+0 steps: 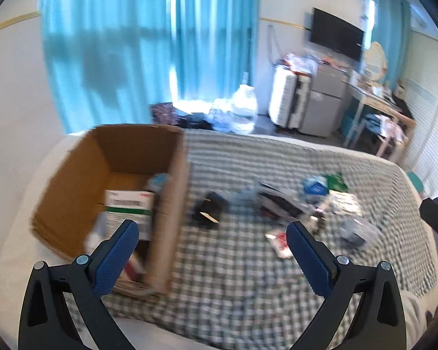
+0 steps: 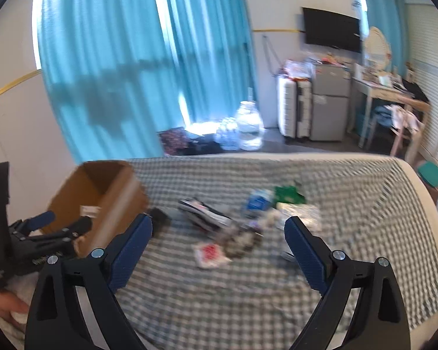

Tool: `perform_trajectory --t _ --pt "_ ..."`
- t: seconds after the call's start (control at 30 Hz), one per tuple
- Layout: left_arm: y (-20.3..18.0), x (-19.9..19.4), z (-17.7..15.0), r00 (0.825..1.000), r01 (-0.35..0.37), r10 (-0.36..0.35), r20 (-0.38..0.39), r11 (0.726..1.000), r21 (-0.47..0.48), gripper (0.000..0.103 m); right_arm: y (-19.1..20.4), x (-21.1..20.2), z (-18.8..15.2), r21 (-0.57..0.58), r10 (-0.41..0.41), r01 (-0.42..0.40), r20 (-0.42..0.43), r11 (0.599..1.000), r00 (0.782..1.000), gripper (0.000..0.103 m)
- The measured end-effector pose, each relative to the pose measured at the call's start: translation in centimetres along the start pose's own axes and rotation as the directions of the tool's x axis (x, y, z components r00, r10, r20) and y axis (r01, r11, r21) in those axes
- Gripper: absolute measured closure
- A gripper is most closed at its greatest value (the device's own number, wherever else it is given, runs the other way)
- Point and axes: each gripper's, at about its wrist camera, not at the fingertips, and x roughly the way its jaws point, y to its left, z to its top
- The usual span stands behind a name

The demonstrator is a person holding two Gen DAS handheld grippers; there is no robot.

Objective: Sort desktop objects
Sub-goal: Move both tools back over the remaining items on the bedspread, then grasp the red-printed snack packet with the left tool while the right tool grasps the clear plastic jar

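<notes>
Over the checked bedspread (image 1: 248,277), your left gripper (image 1: 212,233) wide open and empty, right gripper (image 2: 218,230) likewise, cardboard box (image 1: 81,175) at ten o'clock.

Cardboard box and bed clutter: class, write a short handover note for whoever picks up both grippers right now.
Left gripper: open, empty.
Right gripper: open, empty.
Cardboard box stands at the left of the checked bedspread. Done: a white and green carton and a few other items are inside.
Left: the black item, blue packet, green packet, red and white wrapper and others nearby.
</notes>
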Motion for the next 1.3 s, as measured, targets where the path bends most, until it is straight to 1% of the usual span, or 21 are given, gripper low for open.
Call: perform_trajectory --t 0.1,0.2,0.27,0.33,0.43,0.5,0.57,0.67,0.73,0.77,0.83,0.87,0.9,0.93,0.97,1.0,1.1,1.17,1.2,1.27,1.3 --pt "-3.0 1.1 -0.7 0.999 0.046 -0.045 -0.021 0.998 0.032 0.000 -4.2 -0.4 -1.3 0.074 -0.062 0.063 -0.015 0.995 0.998 0.010" --pt "-5.2 2.7 -1.7 0.996 0.078 -0.075 -0.055 0.996 0.050 0.000 -7.5 -0.2 -2.0 0.130 -0.098 0.101 -0.036 0.986 0.995 0.010" --pt "-6.3 4.1 -2.5 0.992 0.098 -0.093 -0.088 0.994 0.051 0.000 -9.0 0.3 -2.5 0.156 -0.114 0.122 -0.056 0.980 0.992 0.010" --pt "-7.2 5.5 -3.3 0.989 0.098 -0.091 -0.120 0.994 0.054 0.000 -10.3 1.3 -3.2 0.179 -0.122 0.135 -0.083 0.975 0.989 0.010" --pt "-8.6 7.9 -4.3 0.981 0.095 -0.083 -0.174 0.994 0.059 0.000 -11.4 3.3 -4.3 0.177 -0.132 0.153 -0.124 0.972 0.983 0.010" --pt "-9.4 9.3 -4.8 0.977 0.099 -0.085 -0.196 0.993 0.061 0.000 -11.9 4.5 -5.1 0.166 -0.137 0.162 -0.151 0.973 0.979 0.010" --pt "-10.2 10.9 -5.5 0.973 0.094 -0.078 -0.216 0.993 0.068 0.000 -11.9 5.9 -5.9 0.140 -0.136 0.161 -0.173 0.977 0.976 0.010" --pt "-11.1 13.0 -6.0 0.967 0.090 -0.067 -0.245 0.992 0.085 0.000 -11.6 8.2 -6.2 0.071 -0.171 0.188 -0.201 0.980 0.965 0.010" --pt "-11.4 14.4 -6.2 0.964 0.087 -0.059 -0.261 0.991 0.100 0.000 -11.9 9.5 -6.2 0.069 -0.158 0.176 -0.211 0.982 0.965 0.010" --pt "-11.5 15.5 -6.4 0.959 0.081 -0.049 -0.279 0.991 0.104 0.000 -12.1 10.4 -6.2 0.084 -0.150 0.173 -0.225 0.981 0.963 0.010" --pt "-11.5 17.0 -6.6 0.952 0.071 -0.042 -0.303 0.994 0.084 0.000 -12.8 12.2 -6.2 0.157 -0.162 0.211 -0.278 0.965 0.947 0.010" --pt "-11.5 17.7 -6.7 0.949 0.067 -0.044 -0.313 0.996 0.063 0.000 -13.2 12.9 -6.3 0.207 -0.164 0.232 -0.300 0.951 0.940 0.007" --pt "-11.4 18.4 -6.8 0.946 0.062 -0.046 -0.321 0.997 0.042 0.000 -13.6 13.6 -6.5 0.276 -0.157 0.251 -0.323 0.928 0.933 0.005" --pt "-11.5 18.9 -6.9 0.944 0.059 -0.046 -0.328 0.998 0.028 0.000 -14.0 14.3 -6.7 0.340 -0.140 0.258 -0.336 0.904 0.931 0.001" --pt "-11.6 19.4 -7.0 0.941 0.054 -0.045 -0.334 0.998 0.020 0.000 -14.0 15.0 -6.9 0.367 -0.134 0.266 -0.348 0.891 0.928 0.000" --pt "-11.6 19.8 -7.1 0.941 0.052 -0.042 -0.336 0.998 0.018 0.000 -13.9 15.7 -6.9 0.372 -0.142 0.280 -0.357 0.885 0.923 0.000" --pt "-11.9 20.9 -7.4 0.941 0.036 -0.025 -0.338 0.999 0.025 0.000 -13.0 17.3 -6.6 0.327 -0.194 0.320 -0.365 0.889 0.911 0.000" --pt "-11.8 21.9 -7.7 0.934 0.027 -0.016 -0.357 0.999 0.024 0.000 -12.7 18.4 -6.8 0.318 -0.204 0.333 -0.377 0.888 0.904 0.000" --pt "-11.8 22.3 -7.8 0.933 0.024 -0.014 -0.359 0.999 0.023 0.000 -12.8 19.1 -6.8 0.307 -0.224 0.357 -0.394 0.882 0.891 0.000" --pt "-11.6 22.2 -7.9 0.942 0.025 -0.015 -0.337 0.999 0.026 0.000 -13.2 20.0 -7.0 0.293 -0.254 0.390 -0.409 0.873 0.877 0.000" --pt "-11.6 22.2 -7.9 0.943 0.031 -0.018 -0.332 0.999 0.034 0.000 -13.4 20.4 -7.2 0.287 -0.266 0.405 -0.420 0.868 0.867 0.000"
